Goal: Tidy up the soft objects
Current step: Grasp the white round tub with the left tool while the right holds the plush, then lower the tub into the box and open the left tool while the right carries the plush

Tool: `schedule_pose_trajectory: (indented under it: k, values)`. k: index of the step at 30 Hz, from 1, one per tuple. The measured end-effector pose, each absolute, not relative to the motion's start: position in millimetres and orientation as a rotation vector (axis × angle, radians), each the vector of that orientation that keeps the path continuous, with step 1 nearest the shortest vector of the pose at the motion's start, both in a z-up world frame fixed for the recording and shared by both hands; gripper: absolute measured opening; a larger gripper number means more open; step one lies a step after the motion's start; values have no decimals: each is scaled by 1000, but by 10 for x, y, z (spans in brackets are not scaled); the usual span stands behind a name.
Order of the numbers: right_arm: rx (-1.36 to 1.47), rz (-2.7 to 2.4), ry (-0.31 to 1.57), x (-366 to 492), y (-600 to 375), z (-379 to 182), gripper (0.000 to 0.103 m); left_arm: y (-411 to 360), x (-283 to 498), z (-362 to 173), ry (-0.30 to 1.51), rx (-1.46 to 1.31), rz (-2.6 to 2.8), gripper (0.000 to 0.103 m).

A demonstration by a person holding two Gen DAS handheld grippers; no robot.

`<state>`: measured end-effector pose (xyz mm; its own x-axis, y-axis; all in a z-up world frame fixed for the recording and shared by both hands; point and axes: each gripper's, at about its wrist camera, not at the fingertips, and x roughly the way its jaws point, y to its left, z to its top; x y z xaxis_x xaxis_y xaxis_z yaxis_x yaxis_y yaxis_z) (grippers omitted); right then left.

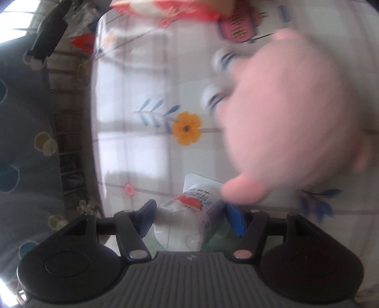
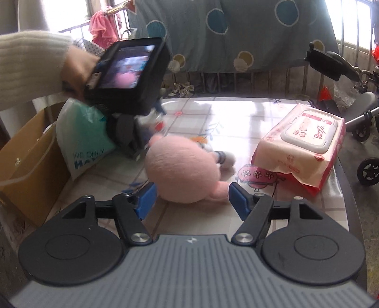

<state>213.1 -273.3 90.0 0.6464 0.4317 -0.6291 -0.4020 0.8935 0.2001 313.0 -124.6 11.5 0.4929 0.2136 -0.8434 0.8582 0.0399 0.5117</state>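
Observation:
A pink plush toy (image 2: 182, 173) lies on the floral table (image 2: 236, 118), just beyond my open, empty right gripper (image 2: 191, 200). In the left wrist view the same plush (image 1: 291, 123) is blurred and close on the right. My left gripper (image 1: 191, 214) is shut on a small white tissue pack with a red print (image 1: 187, 213). In the right wrist view the left gripper (image 2: 132, 132) hangs over the table's left side. A pink wet-wipes pack (image 2: 300, 147) lies on the right of the table; it also shows at the top of the left wrist view (image 1: 165, 9).
A cardboard box (image 2: 26, 161) stands off the table's left edge, with a white-and-teal plastic bag (image 2: 83, 137) against it. A blue dotted cloth (image 2: 236, 30) hangs behind the table. A stroller (image 2: 350, 78) stands at the far right.

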Motion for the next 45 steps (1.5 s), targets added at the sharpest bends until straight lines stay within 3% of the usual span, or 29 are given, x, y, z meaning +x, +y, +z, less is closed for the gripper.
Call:
schedule_pose_trajectory:
  k: [6, 12, 13, 15, 17, 22, 26, 28, 29, 30, 45]
  values:
    - [32, 494, 714, 1842, -2778, 945, 70, -1247, 2501, 318, 959, 1357, -829, 58]
    - [5, 521, 724, 1603, -2765, 940, 75, -1086, 1903, 431, 982, 1186, -929, 61]
    - [-12, 519, 721, 1598, -2739, 940, 77, -1043, 1867, 452, 988, 1168, -928, 62]
    - [-27, 510, 711, 1624, -2694, 950, 79, -954, 1806, 515, 967, 1111, -868, 78]
    - [-7, 501, 687, 1672, -2676, 965, 85, -840, 1866, 593, 955, 992, -755, 86]
    - [46, 473, 689, 1896, -2612, 952, 88, -600, 1945, 633, 1059, 681, -732, 86]
    - [132, 468, 708, 2115, -2582, 920, 91, -600, 1901, 449, 1023, 666, -617, 79]
    - [167, 459, 715, 2211, -2562, 892, 93, -558, 1966, 351, 1059, 553, -607, 68]
    - [176, 458, 721, 2253, -2548, 873, 94, -551, 2001, 305, 1078, 507, -619, 55]
    - [182, 452, 727, 2293, -2536, 852, 94, -540, 2025, 272, 1087, 469, -626, 53]
    - [125, 445, 759, 2418, -2437, 622, 96, -255, 1746, 458, 1064, 328, -540, 51]
